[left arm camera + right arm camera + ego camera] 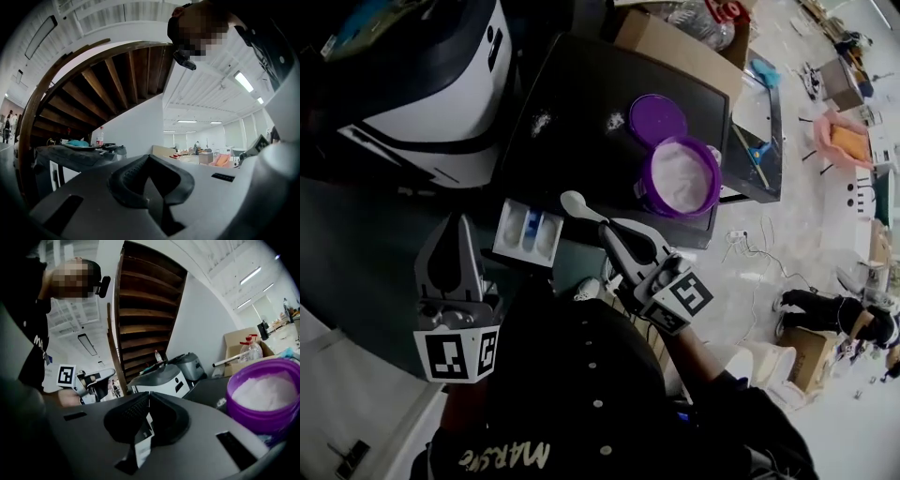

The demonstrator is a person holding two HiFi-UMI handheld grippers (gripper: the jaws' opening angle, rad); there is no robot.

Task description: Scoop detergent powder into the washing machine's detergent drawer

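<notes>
One purple tub [666, 206], one purple lid [657, 119], one white spoon [579, 205], one detergent drawer [546, 239], one black table [581, 94], one cardboard box [675, 47], and two powder spills: a left spill [541, 120] and a right spill [615, 120]

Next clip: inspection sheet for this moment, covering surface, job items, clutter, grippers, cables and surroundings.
Surface: black table top, with small spills of white powder.
Job's things: purple tub, open and holding detergent powder; its lid lies beside it; detergent drawer at the table's near edge; white spoon just right of the drawer.
Clutter: cardboard box at the far edge.
Grippers: left gripper shut, empty; right gripper shut on the spoon's handle.
Cables: white leads on the floor to the right.
Surroundings: washing machine left of the table; a person on the floor.
</notes>
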